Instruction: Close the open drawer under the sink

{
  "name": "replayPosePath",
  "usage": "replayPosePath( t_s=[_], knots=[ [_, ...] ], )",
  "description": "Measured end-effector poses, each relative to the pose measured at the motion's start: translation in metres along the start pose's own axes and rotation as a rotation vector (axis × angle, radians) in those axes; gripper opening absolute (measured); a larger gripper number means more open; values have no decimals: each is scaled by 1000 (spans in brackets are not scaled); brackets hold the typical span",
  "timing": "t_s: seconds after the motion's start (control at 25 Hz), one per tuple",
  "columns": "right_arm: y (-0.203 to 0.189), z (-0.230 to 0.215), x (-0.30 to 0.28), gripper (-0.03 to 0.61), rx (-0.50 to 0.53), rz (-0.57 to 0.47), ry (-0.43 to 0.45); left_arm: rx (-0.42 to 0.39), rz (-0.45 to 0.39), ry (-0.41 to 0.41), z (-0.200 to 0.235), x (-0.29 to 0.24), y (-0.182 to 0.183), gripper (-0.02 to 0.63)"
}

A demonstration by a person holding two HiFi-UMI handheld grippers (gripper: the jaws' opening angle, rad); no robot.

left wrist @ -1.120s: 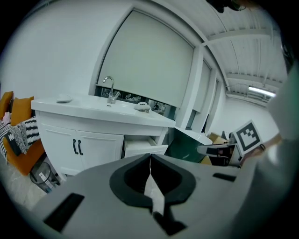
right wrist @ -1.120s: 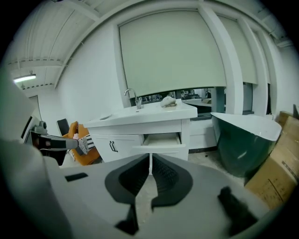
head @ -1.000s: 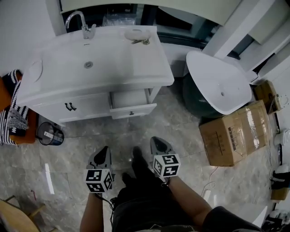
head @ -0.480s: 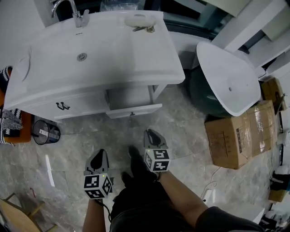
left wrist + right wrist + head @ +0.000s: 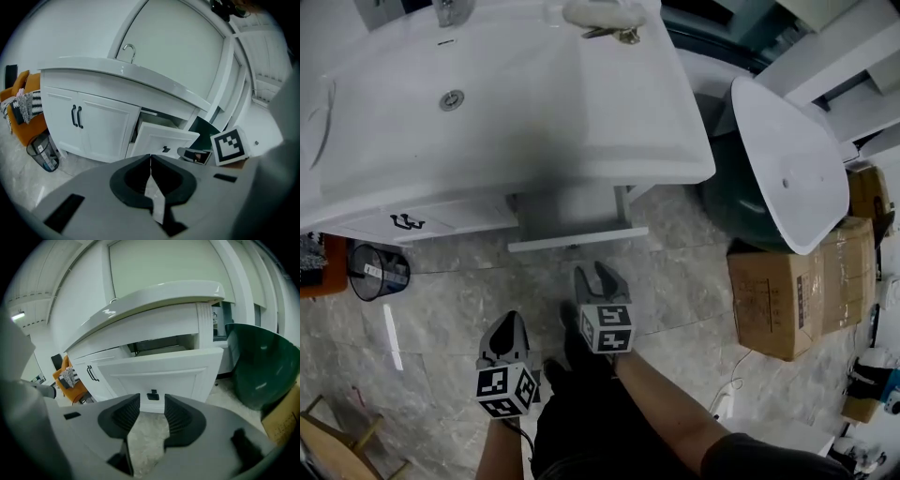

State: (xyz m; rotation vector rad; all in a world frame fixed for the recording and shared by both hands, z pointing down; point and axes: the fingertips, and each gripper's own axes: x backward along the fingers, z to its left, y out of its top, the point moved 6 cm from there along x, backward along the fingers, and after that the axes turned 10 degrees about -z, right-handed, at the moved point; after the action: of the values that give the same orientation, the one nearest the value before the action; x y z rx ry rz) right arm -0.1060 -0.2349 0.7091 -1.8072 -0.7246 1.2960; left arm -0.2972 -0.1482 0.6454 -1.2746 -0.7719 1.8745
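The white vanity (image 5: 534, 103) has its right drawer (image 5: 577, 240) pulled out below the sink top. In the right gripper view the drawer front (image 5: 159, 373) fills the middle, and its small black knob (image 5: 153, 395) shows through the gap between my jaws. My right gripper (image 5: 593, 278) (image 5: 152, 404) hovers just short of the drawer front; its jaws have just been opening and nothing is between them. My left gripper (image 5: 505, 328) (image 5: 150, 159) hangs lower left, further from the vanity, shut and empty. From there the drawer (image 5: 161, 140) is seen at an angle.
A dark green tub (image 5: 741, 206) with a white oval basin (image 5: 787, 159) leaning on it stands right of the vanity. Behind that is a cardboard box (image 5: 787, 291). A small bin (image 5: 375, 272) sits left, below the double doors (image 5: 407, 222). An orange seat (image 5: 23, 108) is further left.
Both grippers have sunk and come closer to the vanity. The right gripper has neared the drawer front and its jaws have gone from shut to open.
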Motion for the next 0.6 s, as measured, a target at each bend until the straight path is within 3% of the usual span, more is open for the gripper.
replayPosePath(
  t_s=[0.24, 0.6],
  knots=[
    [-7, -2, -46, 150, 15, 26, 16, -11, 27, 64, 13, -28, -14, 15],
    [-8, -4, -79, 150, 13, 49, -2, -31, 64, 71, 24, -62, -18, 15]
  ],
)
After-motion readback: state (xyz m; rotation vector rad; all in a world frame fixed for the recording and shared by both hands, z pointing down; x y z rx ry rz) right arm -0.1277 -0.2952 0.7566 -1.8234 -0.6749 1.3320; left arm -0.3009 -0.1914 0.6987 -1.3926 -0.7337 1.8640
